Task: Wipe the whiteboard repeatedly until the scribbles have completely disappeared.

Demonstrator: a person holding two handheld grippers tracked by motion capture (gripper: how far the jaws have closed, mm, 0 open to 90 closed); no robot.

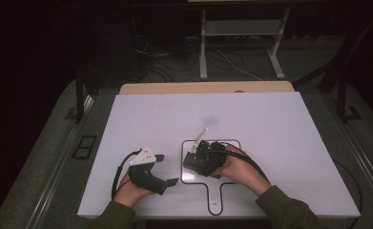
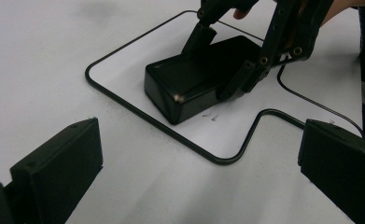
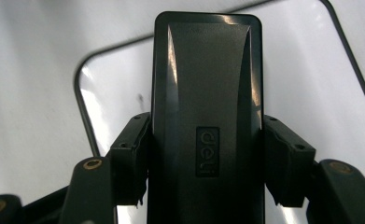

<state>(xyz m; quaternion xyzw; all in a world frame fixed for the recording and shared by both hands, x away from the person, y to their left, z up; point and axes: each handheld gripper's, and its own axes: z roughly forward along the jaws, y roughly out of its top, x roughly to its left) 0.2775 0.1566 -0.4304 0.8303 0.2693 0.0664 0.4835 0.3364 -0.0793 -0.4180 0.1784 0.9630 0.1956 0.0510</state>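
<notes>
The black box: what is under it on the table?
The black box lies on the white board, inside the black outline. The board directly beneath it is covered.

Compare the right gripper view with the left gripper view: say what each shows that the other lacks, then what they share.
Right gripper view alone: the black case's glossy top with an embossed logo, and the right gripper with its jaws pressed on both long sides.

Left gripper view alone: the left gripper with its jaws standing wide apart over bare surface, the case's end and corner, and the outline's handle notch.

Both: the black case, the right gripper clamping it, the black outline and the white board.
</notes>
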